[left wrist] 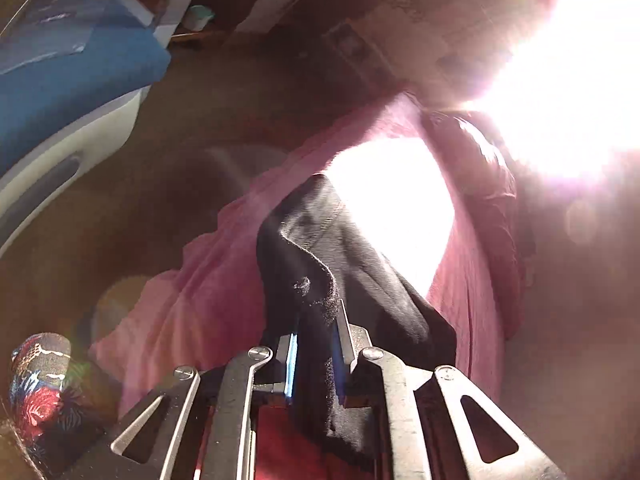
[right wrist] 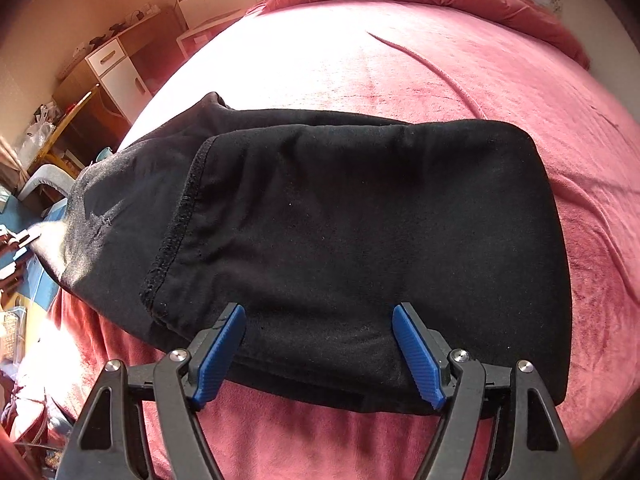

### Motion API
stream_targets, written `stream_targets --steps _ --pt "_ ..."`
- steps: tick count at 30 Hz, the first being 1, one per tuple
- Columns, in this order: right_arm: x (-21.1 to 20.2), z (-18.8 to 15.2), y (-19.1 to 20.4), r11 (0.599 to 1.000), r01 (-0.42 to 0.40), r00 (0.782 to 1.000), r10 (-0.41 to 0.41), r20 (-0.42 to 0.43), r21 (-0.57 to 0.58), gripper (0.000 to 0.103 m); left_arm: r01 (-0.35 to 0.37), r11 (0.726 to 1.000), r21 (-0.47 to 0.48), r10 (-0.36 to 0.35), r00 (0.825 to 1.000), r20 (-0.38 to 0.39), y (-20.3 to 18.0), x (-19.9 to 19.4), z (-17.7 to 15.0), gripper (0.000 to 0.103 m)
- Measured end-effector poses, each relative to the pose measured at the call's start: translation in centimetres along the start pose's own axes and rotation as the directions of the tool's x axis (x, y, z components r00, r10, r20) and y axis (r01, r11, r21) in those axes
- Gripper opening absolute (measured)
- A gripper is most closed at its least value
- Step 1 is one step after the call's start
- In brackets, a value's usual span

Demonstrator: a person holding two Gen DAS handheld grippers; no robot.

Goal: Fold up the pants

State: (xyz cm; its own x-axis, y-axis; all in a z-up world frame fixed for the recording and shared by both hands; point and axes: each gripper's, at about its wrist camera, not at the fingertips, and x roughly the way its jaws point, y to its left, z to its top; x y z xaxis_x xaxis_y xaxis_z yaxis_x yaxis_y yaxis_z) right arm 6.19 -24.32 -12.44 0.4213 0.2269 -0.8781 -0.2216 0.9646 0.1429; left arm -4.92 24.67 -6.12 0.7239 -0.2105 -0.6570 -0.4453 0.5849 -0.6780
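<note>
The left gripper (left wrist: 316,340) pinched the black pants (right wrist: 340,240); the right gripper's (right wrist: 320,350) spread fingers should have pressed the fold flat.

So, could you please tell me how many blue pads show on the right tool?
2: one pad left of the black pants, the other right; both lie over the pants' near edge.
</note>
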Motion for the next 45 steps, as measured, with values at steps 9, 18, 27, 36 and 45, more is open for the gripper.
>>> stream_targets --steps 9,18,27,36,45 --pt "-3.3 4.0 0.7 0.912 -0.406 0.912 0.402 0.076 0.05 0.076 0.318 0.806 0.5 -0.23 0.945 -0.23 -14.6 1.0 -6.7 0.013" --pt "-0.7 10.4 6.5 0.75 -0.66 0.751 0.661 -0.001 0.042 0.084 0.386 0.662 0.643 -0.168 0.912 -0.375 -18.1 3.5 -12.8 0.013" --pt "0.9 12.6 9.8 0.815 -0.575 0.818 0.57 -0.078 -0.069 0.015 0.436 0.615 0.657 -0.199 0.892 -0.406 -18.8 2.4 -12.2 0.017" --pt "-8.0 14.2 5.1 0.802 -0.595 0.798 0.598 0.081 -0.057 0.015 0.497 0.79 0.358 -0.415 0.864 -0.284 -14.5 1.8 -3.0 0.028" --pt "-8.4 10.1 -4.2 0.837 -0.536 0.842 0.519 0.145 0.112 0.015 0.401 0.82 0.408 -0.236 0.887 -0.398 -16.6 10.0 -7.2 0.028"
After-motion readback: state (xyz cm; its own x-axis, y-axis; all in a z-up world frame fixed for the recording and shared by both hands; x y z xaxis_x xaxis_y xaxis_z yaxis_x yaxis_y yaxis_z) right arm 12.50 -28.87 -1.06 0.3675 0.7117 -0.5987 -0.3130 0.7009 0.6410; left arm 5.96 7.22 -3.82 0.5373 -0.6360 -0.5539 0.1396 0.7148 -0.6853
